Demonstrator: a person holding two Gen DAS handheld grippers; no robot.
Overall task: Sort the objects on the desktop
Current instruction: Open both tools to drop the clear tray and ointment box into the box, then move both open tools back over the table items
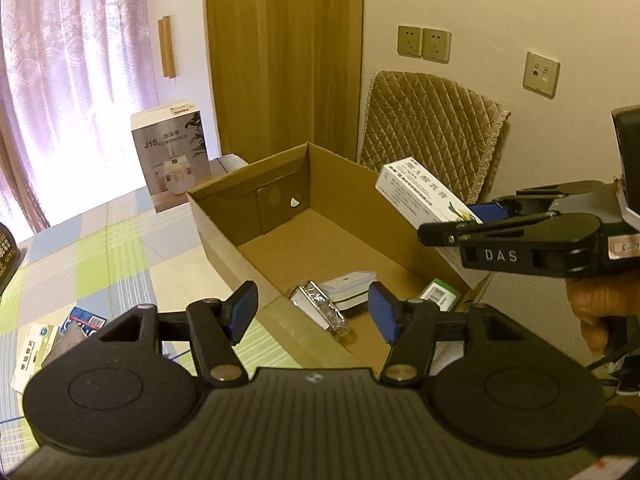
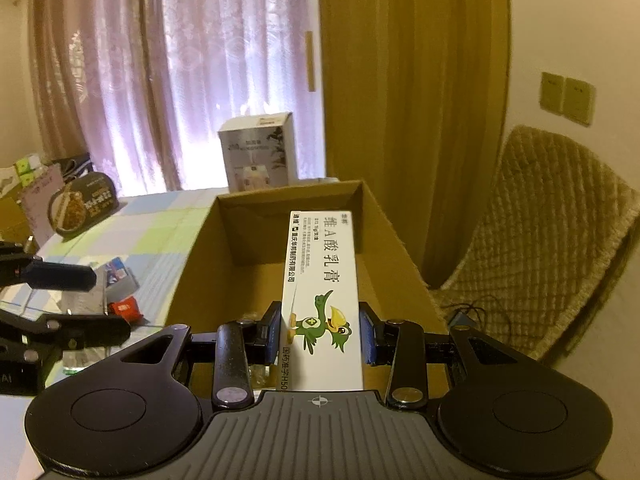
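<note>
The right tool [image 2: 323, 334] is clamped on a white ointment carton [image 2: 322, 292], its blue pads [image 2: 369, 336] pressing both long sides, and the carton points straight ahead of it, held above the open cardboard box [image 2: 192, 280]. From the left wrist view the same carton [image 1: 424, 196] hangs over the box's far-right rim. The left tool [image 1: 312, 314] is spread apart and holds nothing, poised over the near corner of the box [image 1: 224, 240]. Just ahead of it, on the box floor, lie a clear-wrapped packet [image 1: 320, 306], a small white lidded case [image 1: 348, 286] and a green-and-white packet [image 1: 440, 292]. To its left, on the checked surface [image 1: 120, 248], lie several small packets [image 1: 80, 322].
</note>
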